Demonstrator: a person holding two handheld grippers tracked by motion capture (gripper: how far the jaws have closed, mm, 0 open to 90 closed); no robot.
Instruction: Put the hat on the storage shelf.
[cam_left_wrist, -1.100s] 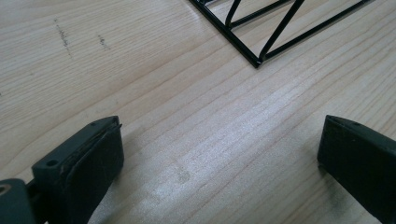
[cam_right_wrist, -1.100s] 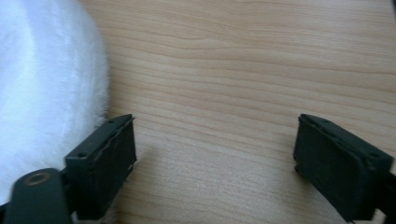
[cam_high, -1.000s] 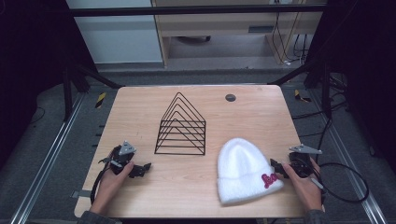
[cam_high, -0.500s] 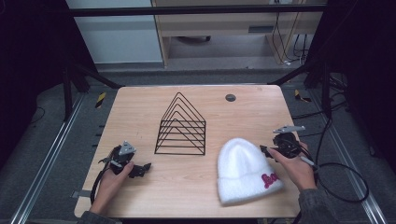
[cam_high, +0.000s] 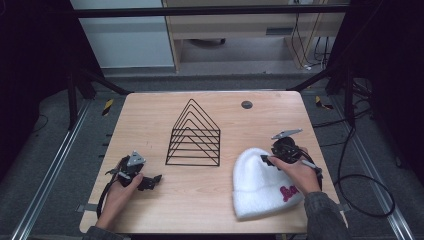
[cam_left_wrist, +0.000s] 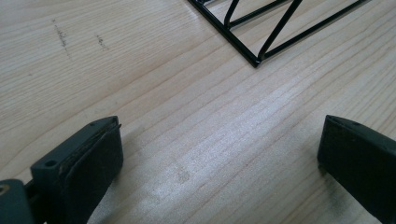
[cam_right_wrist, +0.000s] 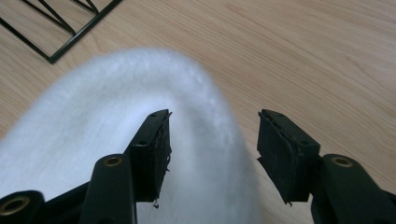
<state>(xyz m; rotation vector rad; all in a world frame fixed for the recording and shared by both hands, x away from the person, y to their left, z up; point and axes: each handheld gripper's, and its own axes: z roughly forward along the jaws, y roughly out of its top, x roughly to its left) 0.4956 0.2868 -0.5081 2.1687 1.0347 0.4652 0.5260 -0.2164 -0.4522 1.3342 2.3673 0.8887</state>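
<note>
We saw the right tool (cam_high: 267, 159) partly open over the far edge of the fluffy white knitted beanie (cam_high: 260, 185), gripping nothing. The left tool (cam_high: 150, 181) lay wide open and empty on the pale wooden table (cam_high: 220, 205), hand low. The black wire triangular rack (cam_high: 194, 135) stood between them, farther back.

Red lettering on the white beanie (cam_high: 262, 187) cuff, beside the right gripper (cam_high: 270, 159); too blurred to read.
</note>
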